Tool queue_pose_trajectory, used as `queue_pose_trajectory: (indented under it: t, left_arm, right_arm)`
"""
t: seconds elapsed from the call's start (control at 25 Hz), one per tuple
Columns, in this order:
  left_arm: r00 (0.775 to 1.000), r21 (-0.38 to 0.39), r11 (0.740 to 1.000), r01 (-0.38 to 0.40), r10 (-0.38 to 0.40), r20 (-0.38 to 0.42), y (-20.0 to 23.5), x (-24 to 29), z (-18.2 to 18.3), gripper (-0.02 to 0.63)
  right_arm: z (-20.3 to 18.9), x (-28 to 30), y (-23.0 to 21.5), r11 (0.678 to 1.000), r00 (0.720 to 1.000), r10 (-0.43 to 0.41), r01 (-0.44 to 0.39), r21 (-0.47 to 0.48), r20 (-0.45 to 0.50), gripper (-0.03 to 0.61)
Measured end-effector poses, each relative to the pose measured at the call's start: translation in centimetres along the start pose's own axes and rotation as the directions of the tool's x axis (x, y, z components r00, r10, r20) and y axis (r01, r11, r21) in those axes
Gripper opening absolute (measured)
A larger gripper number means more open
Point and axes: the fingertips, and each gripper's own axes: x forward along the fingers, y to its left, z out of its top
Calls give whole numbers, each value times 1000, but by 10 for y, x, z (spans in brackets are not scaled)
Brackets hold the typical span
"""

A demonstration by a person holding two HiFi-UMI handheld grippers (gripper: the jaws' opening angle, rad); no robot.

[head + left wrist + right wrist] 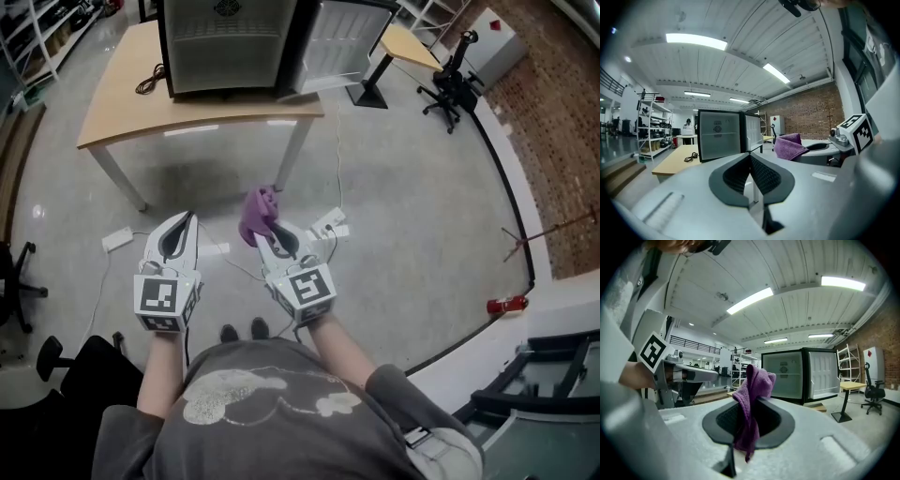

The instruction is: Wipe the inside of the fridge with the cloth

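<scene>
Fridge (pixel 225 42) well ahead of the left gripper (pixel 190 217) and the right gripper (pixel 265 234), up on a wooden table (pixel 122 103), door (pixel 342 42) open toward the right gripper's side, pale interior in plain view. Between both grippers and the table's near edge, a wide stretch of grey floor (pixel 412 187), open room for moving. Far off to the right of the right gripper, a brick wall (pixel 562 122) closing that side. Ahead and to the right, a black office chair (pixel 450 84) and a small second table (pixel 410 42), just beside the fridge's table. On the floor just beyond the right gripper's tips, a white power strip (pixel 330 225) with thin cables; on the tabletop, left of the fridge, a dark coiled cable (pixel 150 82). Right gripper pinching a purple cloth (pixel 255 211): clamped between the jaws, bunched above the tips, a tail hanging down through the gap. Left gripper near it but apart, jaws pressed together at the tips on nothing. Cloth well short of the fridge, touching only the right gripper.
</scene>
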Motion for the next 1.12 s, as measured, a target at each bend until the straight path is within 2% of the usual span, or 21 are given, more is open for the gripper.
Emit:
queue_pose_trajectory:
  t: [0.44, 0.6, 0.84, 1.12]
  left_arm:
    - [998, -15, 998, 61, -61, 14, -33, 23, -1, 15]
    - [999, 0, 999, 49, -49, 10, -37, 35, -1, 15]
    - [1000, 4, 1000, 6, -6, -13, -33, 48, -4, 15]
    - [1000, -20, 1000, -10, 9, -22, 0, 82, -11, 15]
  right_arm:
    - [-16, -18, -44, 994, 998, -70, 70, 80, 2, 40]
    - [-23, -16, -63, 995, 998, -48, 44, 91, 47, 41]
    - [-34, -2, -73, 995, 1000, 7, -10, 101, 25, 41]
    - [-35, 45, -84, 995, 999, 34, -36, 98, 24, 41]
